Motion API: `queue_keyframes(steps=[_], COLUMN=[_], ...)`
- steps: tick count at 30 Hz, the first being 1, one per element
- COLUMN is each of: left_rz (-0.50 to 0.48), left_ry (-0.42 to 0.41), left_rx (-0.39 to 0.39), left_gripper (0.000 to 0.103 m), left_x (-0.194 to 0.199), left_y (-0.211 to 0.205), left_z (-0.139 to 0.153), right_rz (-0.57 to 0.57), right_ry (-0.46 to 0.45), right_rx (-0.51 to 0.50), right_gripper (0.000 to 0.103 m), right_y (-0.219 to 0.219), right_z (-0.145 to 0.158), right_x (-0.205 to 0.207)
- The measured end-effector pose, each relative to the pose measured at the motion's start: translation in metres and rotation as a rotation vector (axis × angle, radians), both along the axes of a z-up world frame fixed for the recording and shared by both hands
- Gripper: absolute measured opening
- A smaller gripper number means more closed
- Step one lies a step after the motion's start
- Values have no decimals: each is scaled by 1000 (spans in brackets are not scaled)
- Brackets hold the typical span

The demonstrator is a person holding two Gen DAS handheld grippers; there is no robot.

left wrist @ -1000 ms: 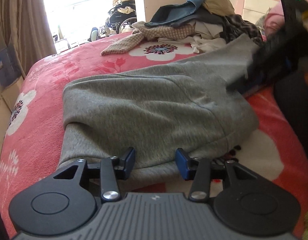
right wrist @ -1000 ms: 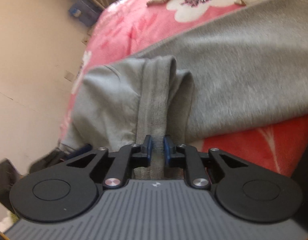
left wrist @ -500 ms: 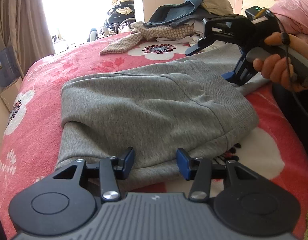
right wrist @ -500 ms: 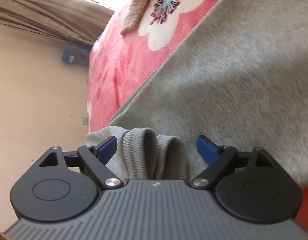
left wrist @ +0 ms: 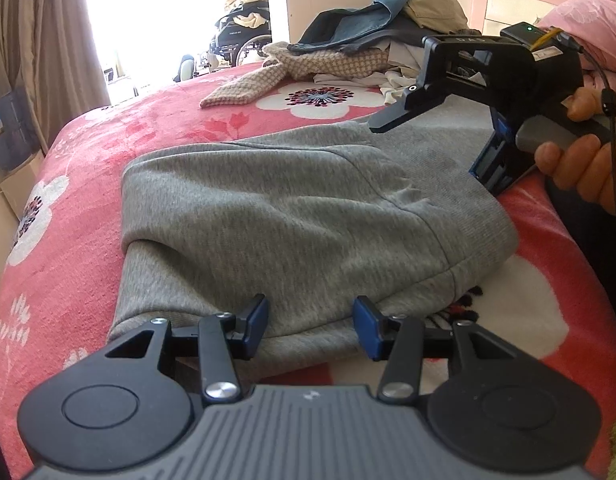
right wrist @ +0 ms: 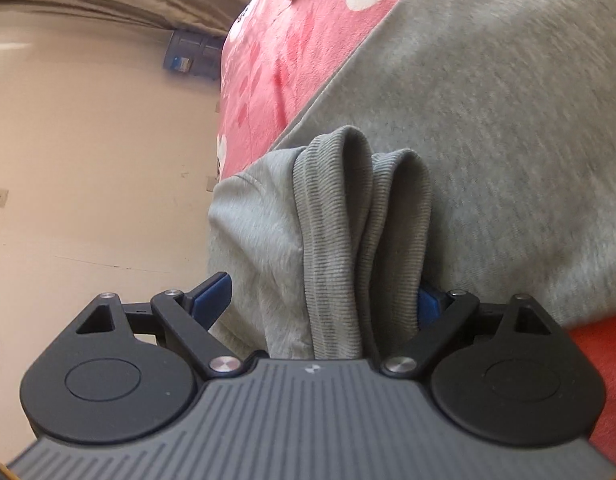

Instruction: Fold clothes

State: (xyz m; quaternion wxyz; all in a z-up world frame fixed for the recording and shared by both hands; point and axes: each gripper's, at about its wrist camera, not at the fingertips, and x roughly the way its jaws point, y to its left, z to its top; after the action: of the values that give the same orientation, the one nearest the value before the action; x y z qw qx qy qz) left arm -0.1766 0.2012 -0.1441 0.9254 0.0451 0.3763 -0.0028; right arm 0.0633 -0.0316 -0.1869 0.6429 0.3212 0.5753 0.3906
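Grey sweatshirt (left wrist: 292, 216) folded flat on pink bed (left wrist: 68, 240), long axis running from near-left out to far-right. Left claw (left wrist: 311, 326) half open, empty, parked just above near hem, pads off the fabric. Right claw (right wrist: 325, 298) at far-right end, spread wide; ribbed cuff (right wrist: 363, 240) bunched between pads, right pad maybe brushing it, not clamped. Probably just released, fold likely laid. Left nearer the hem for any next fold. Clothes pile (left wrist: 387, 52) waiting behind.
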Motion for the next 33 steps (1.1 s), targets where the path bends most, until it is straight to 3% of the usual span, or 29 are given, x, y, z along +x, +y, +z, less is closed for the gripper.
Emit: queue_keyframes(steps=[1, 6, 12, 21, 33], left_rz=[0, -1, 8, 15, -66], left_ry=[-1, 0, -5, -24, -49], left_rx=[3, 12, 22, -2, -51], left_gripper=[50, 50, 50, 51, 53], left_x=[0, 0, 1, 15, 77], left_y=[-1, -2, -4, -18, -66], left_z=[0, -1, 0, 20, 41], right_rz=[0, 22, 48, 81, 110], right_ry=[-3, 3, -86, -328, -441], right_rx=[-3, -46, -121, -192, -293], right_gripper=[88, 42, 26, 23, 22], right_y=[0, 3, 10, 16, -15], right_z=[0, -3, 8, 58, 116], right_x=[-1, -6, -17, -21, 41])
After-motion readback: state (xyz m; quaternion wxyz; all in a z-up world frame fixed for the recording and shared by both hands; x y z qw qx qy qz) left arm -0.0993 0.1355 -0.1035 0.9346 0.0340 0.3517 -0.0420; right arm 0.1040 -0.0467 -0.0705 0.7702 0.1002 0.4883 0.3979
